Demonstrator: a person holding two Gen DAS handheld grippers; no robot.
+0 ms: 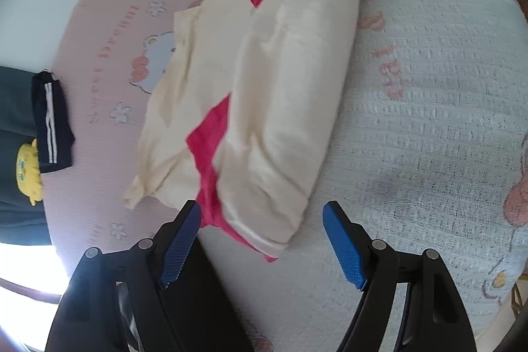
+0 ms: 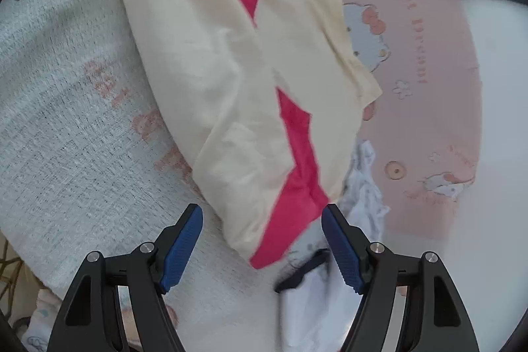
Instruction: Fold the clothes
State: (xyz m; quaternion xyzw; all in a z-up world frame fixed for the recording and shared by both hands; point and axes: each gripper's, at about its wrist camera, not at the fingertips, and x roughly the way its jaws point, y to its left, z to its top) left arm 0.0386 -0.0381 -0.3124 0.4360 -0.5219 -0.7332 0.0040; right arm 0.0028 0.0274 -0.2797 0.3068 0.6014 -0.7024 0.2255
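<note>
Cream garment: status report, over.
Left hand-held gripper and right hand-held gripper open, empty. Cream garment folded on the bed. White cloth lies against it.

Soft, even daylight fills both views, bright without harsh shadows. In the left wrist view a blown-out white glare (image 1: 29, 269) burns at the lower left edge, where the light seems to enter. Motion blur smears the cream and red garment (image 1: 264, 94) and the bed cover's weave (image 1: 429, 121); in the right wrist view the white cloth (image 2: 313, 302) near the bottom is smeared worst. Fisheye bending curves the bed's edges, and dark vignetting rings every corner.
</note>
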